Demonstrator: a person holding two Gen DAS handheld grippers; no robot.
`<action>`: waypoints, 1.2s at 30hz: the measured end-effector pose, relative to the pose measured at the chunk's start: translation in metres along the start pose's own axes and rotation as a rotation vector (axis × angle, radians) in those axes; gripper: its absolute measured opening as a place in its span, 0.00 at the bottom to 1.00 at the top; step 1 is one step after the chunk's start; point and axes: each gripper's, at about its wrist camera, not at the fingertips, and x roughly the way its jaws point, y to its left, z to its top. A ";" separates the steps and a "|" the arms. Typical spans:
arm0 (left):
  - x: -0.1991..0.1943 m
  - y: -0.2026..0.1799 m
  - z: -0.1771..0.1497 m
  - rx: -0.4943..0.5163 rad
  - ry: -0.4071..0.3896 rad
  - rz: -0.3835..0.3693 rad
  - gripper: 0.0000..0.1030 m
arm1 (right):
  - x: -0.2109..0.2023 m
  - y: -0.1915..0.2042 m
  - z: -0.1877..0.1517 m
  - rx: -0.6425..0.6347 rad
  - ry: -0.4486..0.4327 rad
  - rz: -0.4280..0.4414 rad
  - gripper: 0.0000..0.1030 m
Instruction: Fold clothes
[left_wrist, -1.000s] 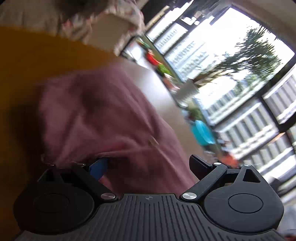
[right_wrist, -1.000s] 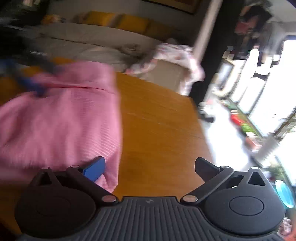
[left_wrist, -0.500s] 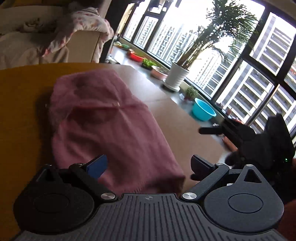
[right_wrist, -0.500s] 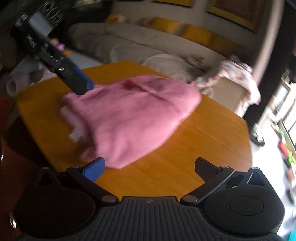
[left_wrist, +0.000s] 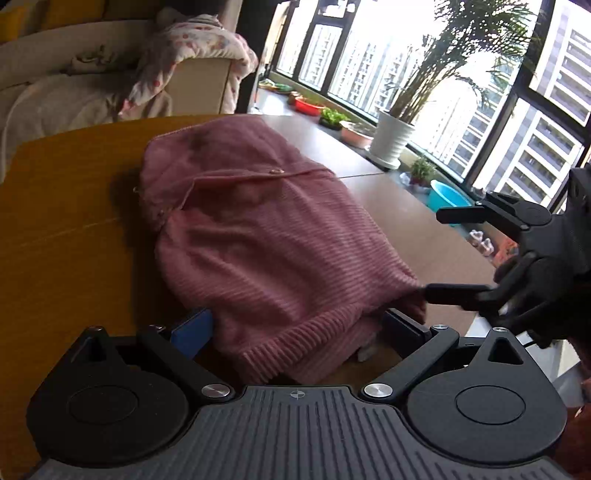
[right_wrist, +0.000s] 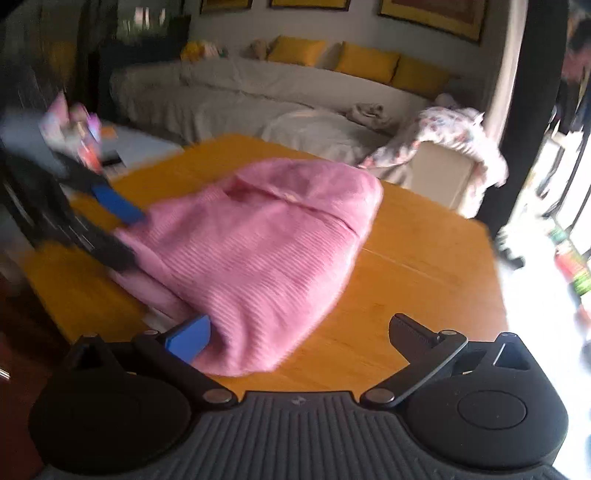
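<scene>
The pink ribbed knitted sweater (left_wrist: 280, 236) is a soft cloth with fine ridges across it and a thicker ribbed hem, matt everywhere. It lies on the orange-brown wooden counter (left_wrist: 66, 206), which looks smooth and a little glossy (a thin seam line crosses the wood). The left black plastic tongs (left_wrist: 299, 328) are matt, with a grooved grey body, round shiny metal rivets and one smooth blue pad. The right black plastic tongs (right_wrist: 299, 332) have the same matt finish, blue pad and metal rivets. The white round plant pot (left_wrist: 391, 138) looks smooth.
</scene>
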 end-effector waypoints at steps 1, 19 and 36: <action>0.000 -0.001 0.001 0.003 -0.002 0.000 0.98 | -0.004 -0.005 0.002 0.040 -0.023 0.030 1.00; 0.002 0.005 0.048 0.025 -0.157 -0.175 1.00 | 0.064 -0.028 -0.018 0.190 0.063 -0.185 1.00; 0.058 0.057 0.052 -0.135 -0.047 -0.170 1.00 | 0.089 -0.087 0.058 0.412 -0.028 -0.083 1.00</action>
